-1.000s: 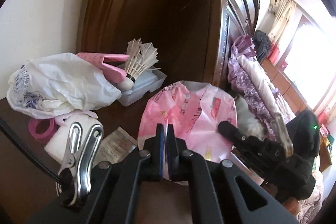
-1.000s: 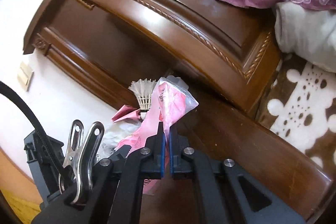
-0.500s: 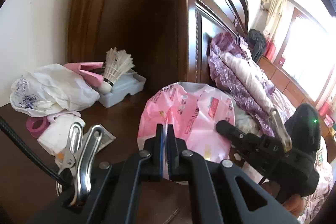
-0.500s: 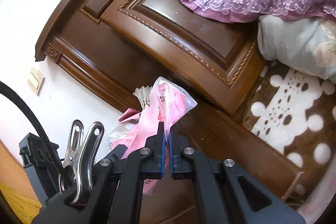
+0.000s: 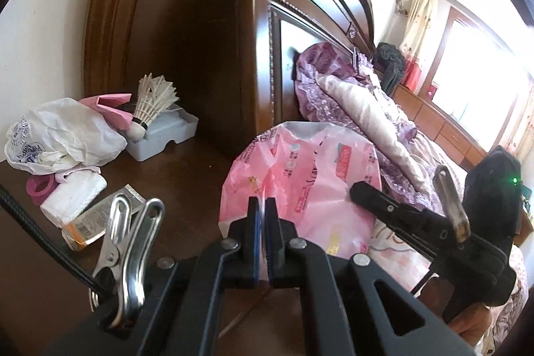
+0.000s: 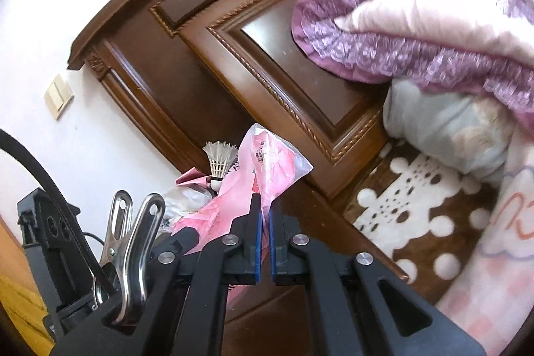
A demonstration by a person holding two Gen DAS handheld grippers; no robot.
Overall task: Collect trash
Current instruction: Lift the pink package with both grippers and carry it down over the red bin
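Note:
A pink printed plastic bag [image 5: 310,179] hangs stretched between both grippers over the edge of a dark wooden nightstand [image 5: 187,175]. My left gripper [image 5: 265,216] is shut on its near edge. My right gripper [image 6: 265,219] is shut on the bag's other edge [image 6: 267,162]; in the left wrist view that gripper [image 5: 363,189] reaches in from the right. On the nightstand's far left lie a crumpled white plastic bag [image 5: 63,135], a shuttlecock [image 5: 150,105], pink paper [image 5: 110,109], a white wad [image 5: 73,196], a pink tape ring [image 5: 40,186] and a small packet [image 5: 93,222].
A grey plastic tray [image 5: 167,132] sits under the shuttlecock. The tall carved headboard [image 5: 267,55] stands behind. The bed to the right holds a purple lace quilt [image 6: 417,49], a pale pillow [image 6: 444,125] and a brown spotted blanket [image 6: 417,199]. A wall switch [image 6: 58,95] is at left.
Both grippers have carried the pink bag back and to the right, away from the clutter at the nightstand's back. More of the bed and headboard shows now. Both grips are unchanged.

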